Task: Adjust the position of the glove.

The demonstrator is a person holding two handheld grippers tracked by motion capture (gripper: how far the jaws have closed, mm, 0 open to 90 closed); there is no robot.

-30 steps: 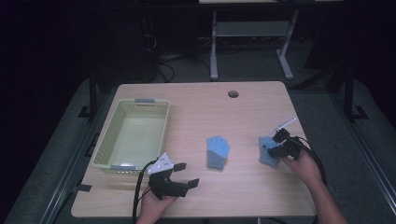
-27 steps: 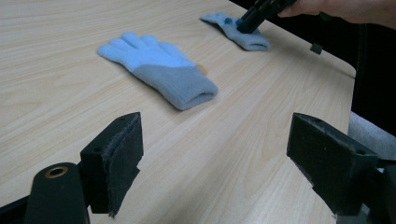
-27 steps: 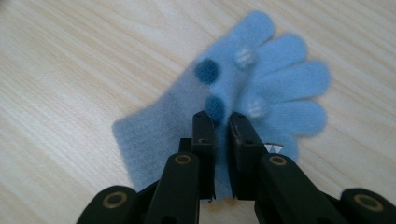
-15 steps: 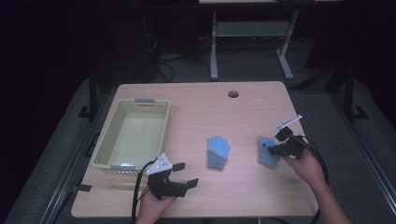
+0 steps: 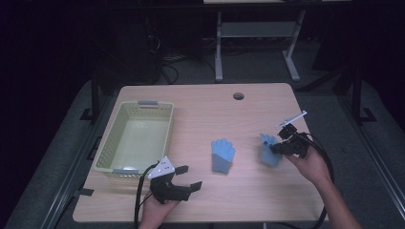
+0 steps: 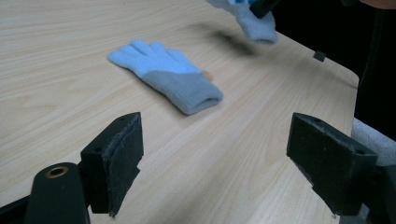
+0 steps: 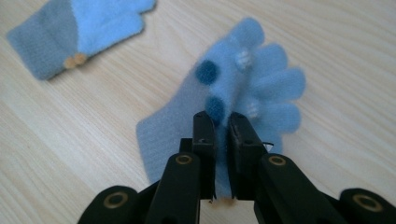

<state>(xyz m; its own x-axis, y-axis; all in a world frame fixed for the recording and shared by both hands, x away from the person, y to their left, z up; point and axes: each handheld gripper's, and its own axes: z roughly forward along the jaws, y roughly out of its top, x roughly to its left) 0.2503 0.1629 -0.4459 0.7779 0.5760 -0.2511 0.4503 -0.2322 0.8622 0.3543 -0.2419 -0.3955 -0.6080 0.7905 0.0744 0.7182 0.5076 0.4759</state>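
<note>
High view: two blue knit gloves are out on the wooden table (image 5: 200, 102), and the pale green basket (image 5: 106, 145) at the left is empty, so if the work is to gather the gloves into it, none is in yet. The right gripper (image 5: 277, 147) has its jaws pinched closed on a fold of the dotted glove (image 5: 269, 153), which looks raised off the table near the right edge. In the right gripper view that glove (image 7: 261, 84) shows dark blue and white dots on its surface. The plain glove (image 5: 222, 155) lies flat and untouched at mid-table, just ahead of the left gripper (image 5: 187, 177), whose jaws stand wide apart and hold nothing. Carrying the held glove across and fetching the second one both appear to remain. No brand, label or writing can be read on anything.
</note>
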